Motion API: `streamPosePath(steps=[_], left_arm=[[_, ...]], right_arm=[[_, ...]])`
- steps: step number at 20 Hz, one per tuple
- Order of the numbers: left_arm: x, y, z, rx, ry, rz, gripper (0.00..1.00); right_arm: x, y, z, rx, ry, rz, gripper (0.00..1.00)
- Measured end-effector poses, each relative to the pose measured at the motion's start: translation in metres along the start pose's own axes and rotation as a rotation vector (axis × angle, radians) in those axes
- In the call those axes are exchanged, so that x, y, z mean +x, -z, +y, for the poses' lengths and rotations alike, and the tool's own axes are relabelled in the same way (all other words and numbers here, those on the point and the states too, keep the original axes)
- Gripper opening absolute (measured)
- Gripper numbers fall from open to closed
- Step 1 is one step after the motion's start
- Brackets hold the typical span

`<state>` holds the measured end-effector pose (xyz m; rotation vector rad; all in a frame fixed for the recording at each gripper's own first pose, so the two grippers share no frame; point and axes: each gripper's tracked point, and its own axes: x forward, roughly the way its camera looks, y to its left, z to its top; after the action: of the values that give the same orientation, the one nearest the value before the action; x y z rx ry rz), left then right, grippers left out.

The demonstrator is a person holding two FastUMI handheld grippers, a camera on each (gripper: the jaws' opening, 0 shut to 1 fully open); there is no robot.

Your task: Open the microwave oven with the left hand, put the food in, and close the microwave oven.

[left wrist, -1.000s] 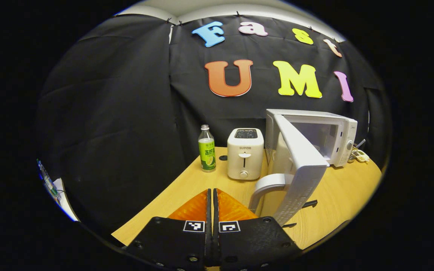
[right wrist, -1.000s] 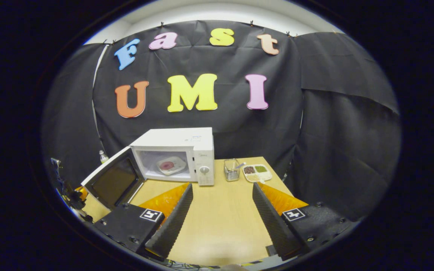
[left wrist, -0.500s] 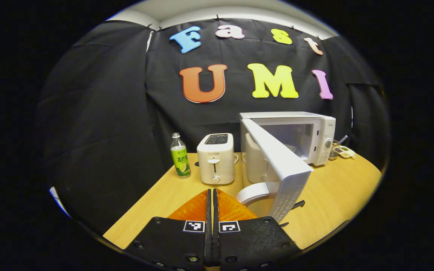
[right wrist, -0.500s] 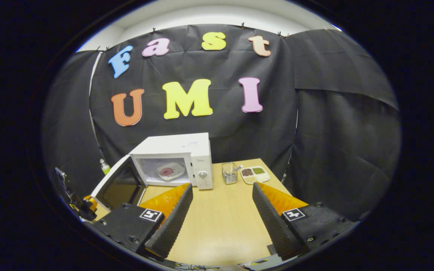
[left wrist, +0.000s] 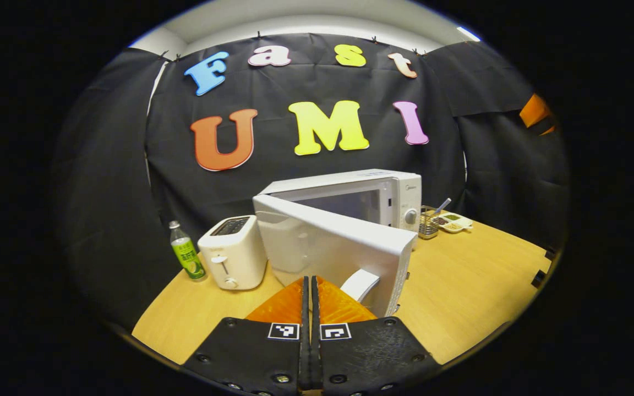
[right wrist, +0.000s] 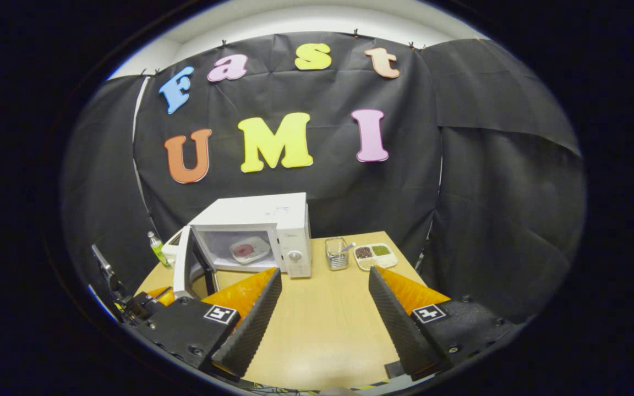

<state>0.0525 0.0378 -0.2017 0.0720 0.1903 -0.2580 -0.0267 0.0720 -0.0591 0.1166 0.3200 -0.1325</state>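
Fingers (left wrist: 331, 300) of the left gripper (left wrist: 310, 297) were pressed together, gripping nothing, just behind the half-swung microwave door (left wrist: 333, 247); contact could not be confirmed. Closing well called for a flat, steady push near the handle (left wrist: 360, 284). Farther off, the right gripper (right wrist: 322, 297) stood wide apart, unloaded, and the food plate (right wrist: 250, 249) lay inside the microwave (right wrist: 273, 220).

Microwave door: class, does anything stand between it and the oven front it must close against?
Nothing visible does. The door stands ajar, the plate of food sits well inside the microwave, and the toaster is beside the oven, outside the door's path.
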Motion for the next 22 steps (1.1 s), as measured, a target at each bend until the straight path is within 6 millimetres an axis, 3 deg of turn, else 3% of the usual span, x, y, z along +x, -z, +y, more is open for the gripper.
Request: streamPosePath(steps=[1, 2, 4, 7, 8, 10, 11, 12, 13, 14, 22], left_arm=[[0.009, -0.004, -0.012, 0.009, 0.015, -0.004, 0.00], [0.018, -0.007, -0.023, 0.010, 0.029, -0.004, 0.00], [0.038, -0.014, -0.043, 0.000, 0.057, -0.011, 0.00], [0.070, -0.025, -0.069, -0.008, 0.079, -0.015, 0.00], [0.081, -0.027, -0.076, -0.011, 0.082, -0.012, 0.00], [0.102, -0.028, -0.086, -0.026, 0.081, -0.002, 0.00], [0.115, -0.031, -0.093, -0.042, 0.081, -0.001, 0.00], [0.125, -0.034, -0.096, -0.042, 0.076, -0.001, 0.00], [0.136, -0.035, -0.099, -0.039, 0.072, 0.000, 0.00], [0.145, -0.037, -0.102, -0.036, 0.071, 0.001, 0.00], [0.209, -0.046, -0.115, -0.026, 0.038, 0.009, 0.00]], right_arm=[[0.004, -0.003, -0.006, 0.005, 0.001, 0.002, 1.00], [0.009, -0.004, -0.011, 0.010, 0.001, 0.001, 0.92], [0.018, -0.008, -0.022, 0.006, 0.004, 0.004, 0.92], [0.033, -0.012, -0.037, 0.000, 0.005, 0.018, 1.00], [0.039, -0.013, -0.042, 0.001, 0.005, 0.023, 0.92], [0.051, -0.014, -0.052, -0.001, 0.007, 0.037, 0.92], [0.057, -0.014, -0.057, 0.005, 0.003, 0.047, 1.00], [0.062, -0.015, -0.058, 0.011, -0.004, 0.056, 1.00], [0.068, -0.014, -0.063, 0.011, -0.006, 0.067, 0.92], [0.075, -0.015, -0.067, 0.011, -0.007, 0.069, 1.00], [0.111, -0.022, -0.101, 0.000, -0.021, 0.100, 1.00]])
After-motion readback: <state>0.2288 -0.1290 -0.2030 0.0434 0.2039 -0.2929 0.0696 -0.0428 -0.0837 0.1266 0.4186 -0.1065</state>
